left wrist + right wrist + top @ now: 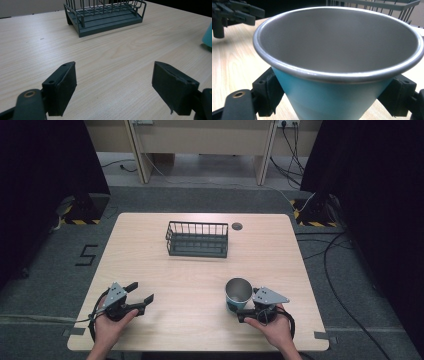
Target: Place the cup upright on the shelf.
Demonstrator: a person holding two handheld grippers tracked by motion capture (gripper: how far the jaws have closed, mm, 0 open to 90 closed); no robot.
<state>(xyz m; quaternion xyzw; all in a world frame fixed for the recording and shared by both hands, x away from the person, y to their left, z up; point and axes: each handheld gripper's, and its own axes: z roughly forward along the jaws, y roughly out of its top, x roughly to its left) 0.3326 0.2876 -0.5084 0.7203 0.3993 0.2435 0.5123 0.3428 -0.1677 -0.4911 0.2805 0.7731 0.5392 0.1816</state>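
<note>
A metal cup (238, 292) with a teal outside and a bare steel inside stands upright near the table's front right. My right gripper (239, 308) is open, one jaw on each side of the cup's lower wall (332, 100), close against it; I cannot tell whether they touch. My left gripper (142, 291) rests open at the front left, nothing between its jaws (113, 75). A dark wire basket (197, 240) sits empty toward the back middle of the table, ahead of the left gripper (105, 17).
The light wooden table (200, 280) has a small round cable hole (237, 226) behind the basket's right end. Cables lie on the grey floor to the right (330, 270). Dark curtains stand on both sides.
</note>
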